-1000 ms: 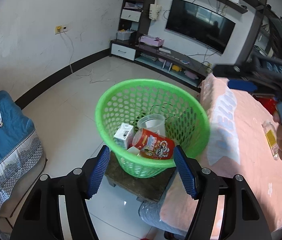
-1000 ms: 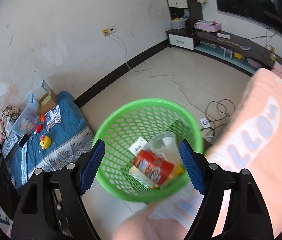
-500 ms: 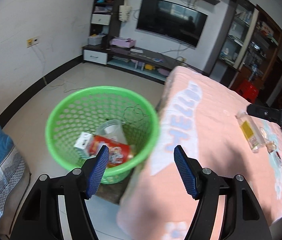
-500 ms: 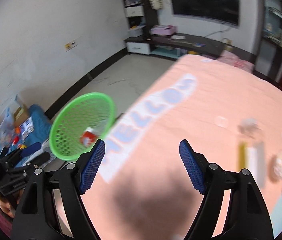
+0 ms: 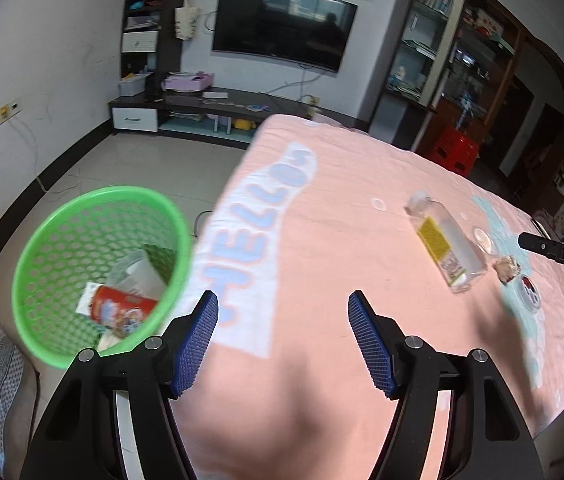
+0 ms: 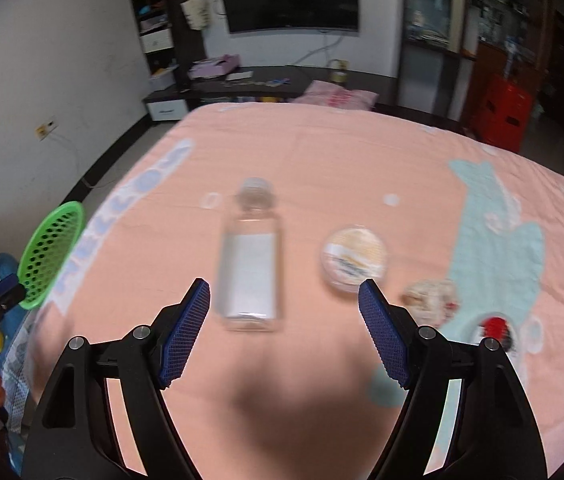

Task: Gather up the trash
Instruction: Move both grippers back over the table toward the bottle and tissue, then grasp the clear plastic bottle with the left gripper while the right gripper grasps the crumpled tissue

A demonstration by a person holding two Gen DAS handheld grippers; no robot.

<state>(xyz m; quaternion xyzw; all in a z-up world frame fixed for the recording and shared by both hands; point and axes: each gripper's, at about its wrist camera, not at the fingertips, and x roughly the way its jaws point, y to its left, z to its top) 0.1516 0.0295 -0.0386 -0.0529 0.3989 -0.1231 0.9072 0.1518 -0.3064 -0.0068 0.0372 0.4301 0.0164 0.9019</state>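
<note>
Lying on its side on the pink bedspread (image 6: 321,152), a clear plastic bottle (image 6: 250,266) is seen just ahead of the right gripper (image 6: 283,330), whose blue-padded jaws are spread wide with nothing between them. The bottle's cap end is turned away from the gripper. A small round lidded container (image 6: 354,259) is placed just to the right of the bottle, and a crumpled wrapper (image 6: 430,300) is seen nearer the right finger.

The left gripper (image 5: 282,338) is likewise held open and empty above the bedspread, near its printed blue lettering (image 5: 260,236). From this view the bottle (image 5: 445,242) is shown with a yellow label. A green mesh basket (image 5: 62,236) is positioned off the bed's left edge; a red printed cup (image 5: 124,312), a white carton (image 5: 88,298) and a clear plastic cup (image 5: 136,270) are contained in it.
</note>
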